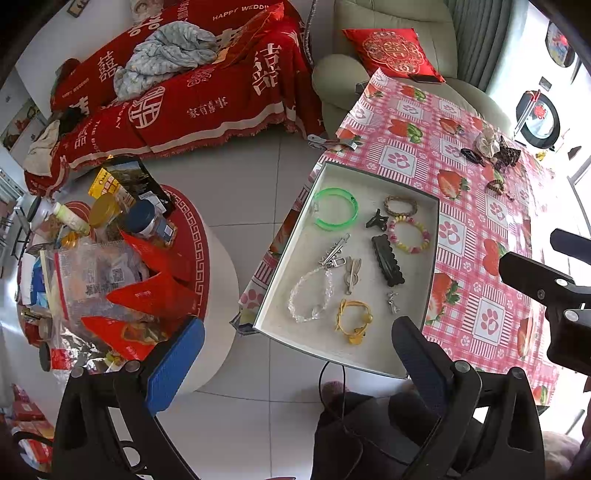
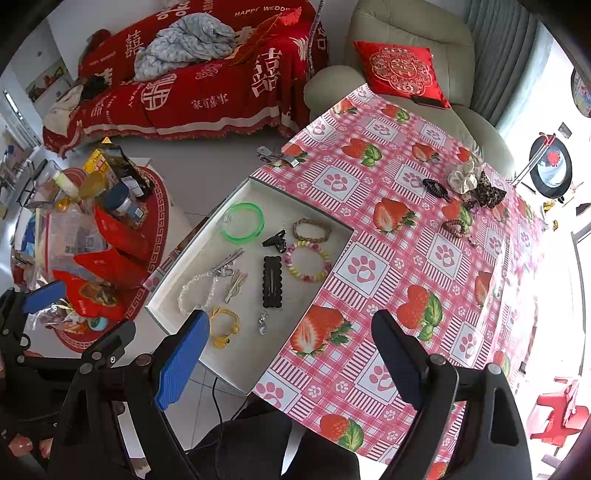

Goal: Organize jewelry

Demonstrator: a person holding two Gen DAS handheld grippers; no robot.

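A white tray (image 1: 325, 173) (image 2: 236, 376) lies on the table's left edge. It holds a green bangle (image 1: 335, 208) (image 2: 243, 222), a braided bracelet (image 1: 400, 205) (image 2: 312, 229), a candy-bead bracelet (image 1: 409, 234) (image 2: 307, 260), black clips (image 1: 387, 259) (image 2: 272, 280), a clear bead bracelet (image 1: 310, 295) (image 2: 195, 291), a yellow bracelet (image 1: 354, 320) (image 2: 223, 326) and small silver pieces. Scrunchies (image 2: 474, 182) (image 1: 496, 146), a black hair tie (image 2: 436, 188) and a brown bracelet (image 2: 455, 226) (image 1: 495, 184) lie on the far cloth. My left gripper (image 1: 295, 347) and right gripper (image 2: 291, 343) hover open and empty near the tray's front.
The table wears a pink strawberry-and-paw cloth (image 2: 388, 266) (image 1: 461, 236). A round side table (image 1: 218, 280) crowded with jars, bags and red packets stands to the left. A red-covered sofa (image 2: 207, 85) and a beige armchair (image 2: 406, 29) stand behind. A metal clip (image 2: 275, 155) grips the cloth edge.
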